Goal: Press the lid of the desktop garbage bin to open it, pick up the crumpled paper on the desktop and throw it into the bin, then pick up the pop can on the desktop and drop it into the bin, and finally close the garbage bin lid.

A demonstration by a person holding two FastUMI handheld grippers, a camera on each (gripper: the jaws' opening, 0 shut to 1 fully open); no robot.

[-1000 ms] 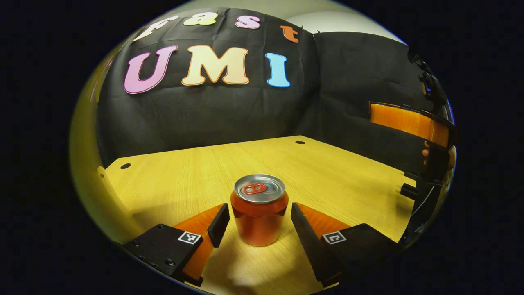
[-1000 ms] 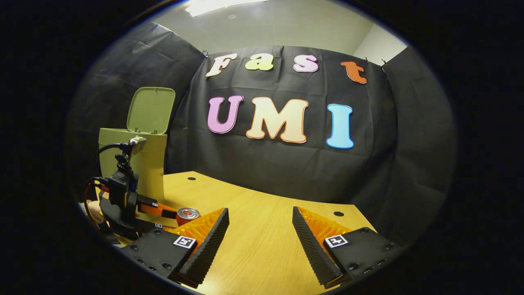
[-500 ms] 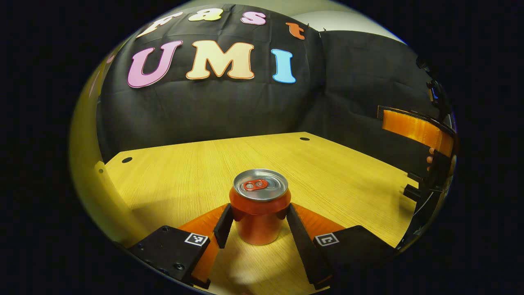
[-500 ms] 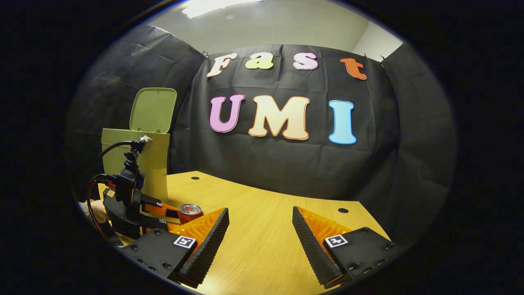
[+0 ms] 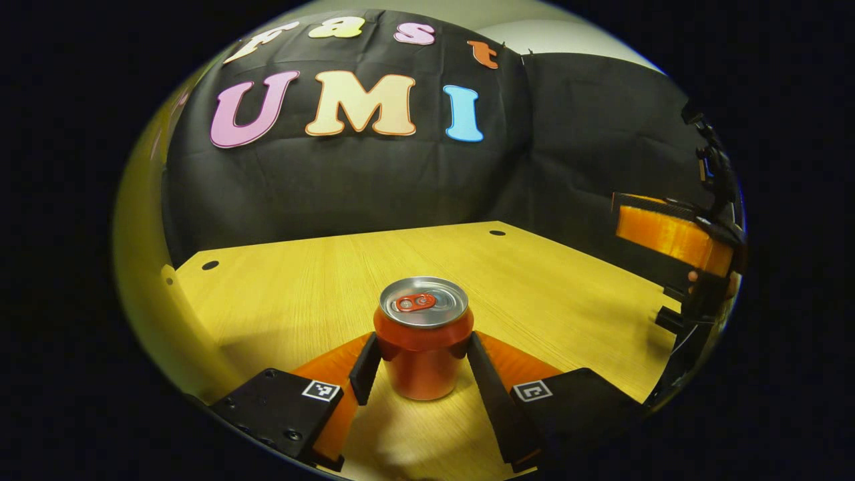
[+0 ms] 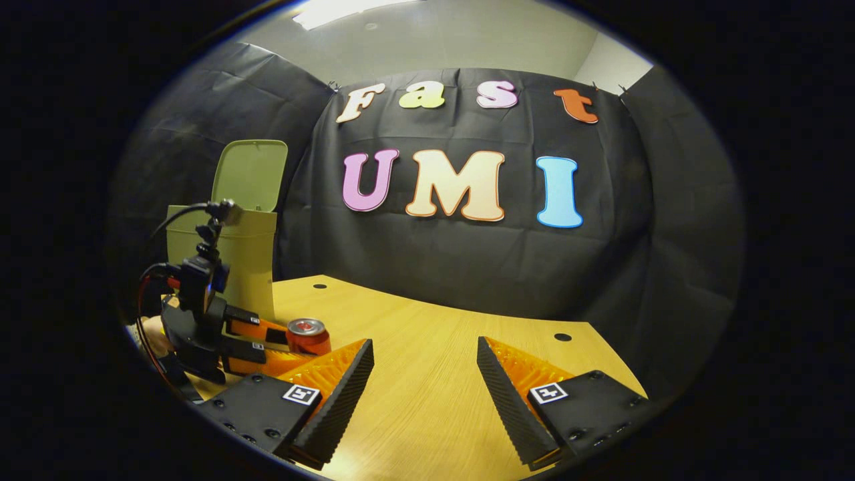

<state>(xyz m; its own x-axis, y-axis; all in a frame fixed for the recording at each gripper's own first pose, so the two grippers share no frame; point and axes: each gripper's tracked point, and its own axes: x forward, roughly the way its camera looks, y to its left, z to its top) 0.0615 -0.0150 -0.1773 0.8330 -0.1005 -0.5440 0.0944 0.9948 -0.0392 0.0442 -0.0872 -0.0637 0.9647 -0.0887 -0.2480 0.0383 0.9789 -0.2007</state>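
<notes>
Left tool [image 5: 421, 357]: clamped on the pop can, one finger pressed on each side of it, low on the body. Seen from the side in the right gripper view at the near left [image 6: 267, 337].
Pop can [image 5: 423, 337]: upright, red body, silver top with a red tab; base at or just above the surface, contact cannot be told. In the right gripper view it sits at the tip of the left tool [image 6: 308, 336], just in front of the bin.
Right tool [image 6: 425, 374]: fingers wide apart, nothing between them, held over bare surface. In the left gripper view it shows at the far right edge [image 5: 674, 234], with part of a hand behind it.
Surface [image 5: 320, 287]: light wood grain, small dark holes near its far corners.
Garbage bin [image 6: 250, 267]: pale green, standing at the far left of the surface behind the left tool.
Bin lid [image 6: 248, 175]: open, tipped up and back, near the cloth wall.
</notes>
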